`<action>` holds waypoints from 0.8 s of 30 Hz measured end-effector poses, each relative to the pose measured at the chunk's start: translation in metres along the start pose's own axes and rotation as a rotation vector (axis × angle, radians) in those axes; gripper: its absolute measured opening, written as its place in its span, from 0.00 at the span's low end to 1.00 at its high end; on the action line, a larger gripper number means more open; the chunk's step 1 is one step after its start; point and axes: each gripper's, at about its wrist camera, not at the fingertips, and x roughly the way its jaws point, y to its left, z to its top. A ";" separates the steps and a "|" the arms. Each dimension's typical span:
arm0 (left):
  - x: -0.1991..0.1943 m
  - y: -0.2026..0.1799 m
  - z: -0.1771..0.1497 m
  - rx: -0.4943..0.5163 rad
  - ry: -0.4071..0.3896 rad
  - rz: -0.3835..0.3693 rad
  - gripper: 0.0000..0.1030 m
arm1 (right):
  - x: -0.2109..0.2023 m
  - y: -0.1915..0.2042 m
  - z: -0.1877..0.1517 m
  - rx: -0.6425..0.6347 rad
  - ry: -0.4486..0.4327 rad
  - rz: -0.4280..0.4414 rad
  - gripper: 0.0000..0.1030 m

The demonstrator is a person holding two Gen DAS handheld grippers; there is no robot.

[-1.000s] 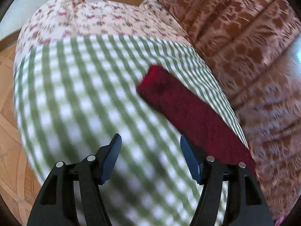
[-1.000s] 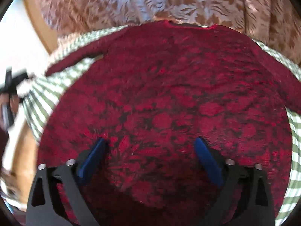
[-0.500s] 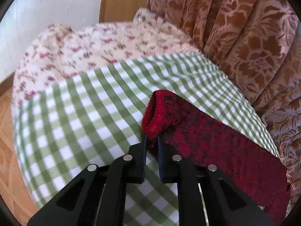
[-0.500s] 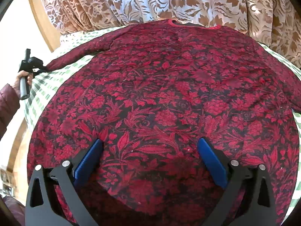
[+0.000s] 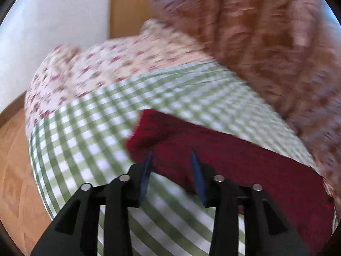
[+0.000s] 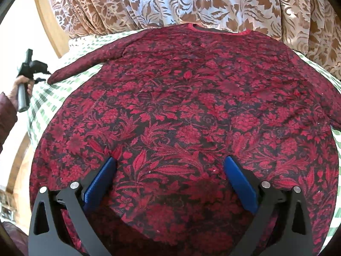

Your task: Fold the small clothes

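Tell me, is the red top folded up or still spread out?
Spread out. The red top lies flat on the checked cloth, its neckline at the far edge and one sleeve stretched sideways.

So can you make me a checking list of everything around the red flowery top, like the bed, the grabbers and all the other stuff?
Surface: green-and-white checked cloth, over a pink-flowered sheet.
Job's things: dark red floral long-sleeved top, spread flat, neckline at the far edge; its cuff lies at the left gripper.
Clutter: nothing seen.
Grippers: left gripper jaws have just been opening, cuff between them, not pinched; right gripper open, over the top's lower part.
Cables: nothing seen.
Surroundings: brown-and-cream patterned curtain, white wall, wooden floor; a hand holds the left gripper.
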 end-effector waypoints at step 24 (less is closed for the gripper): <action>-0.121 -0.252 -0.232 0.666 0.228 -0.486 0.52 | -0.133 -0.435 -0.084 1.290 -0.443 -0.249 0.58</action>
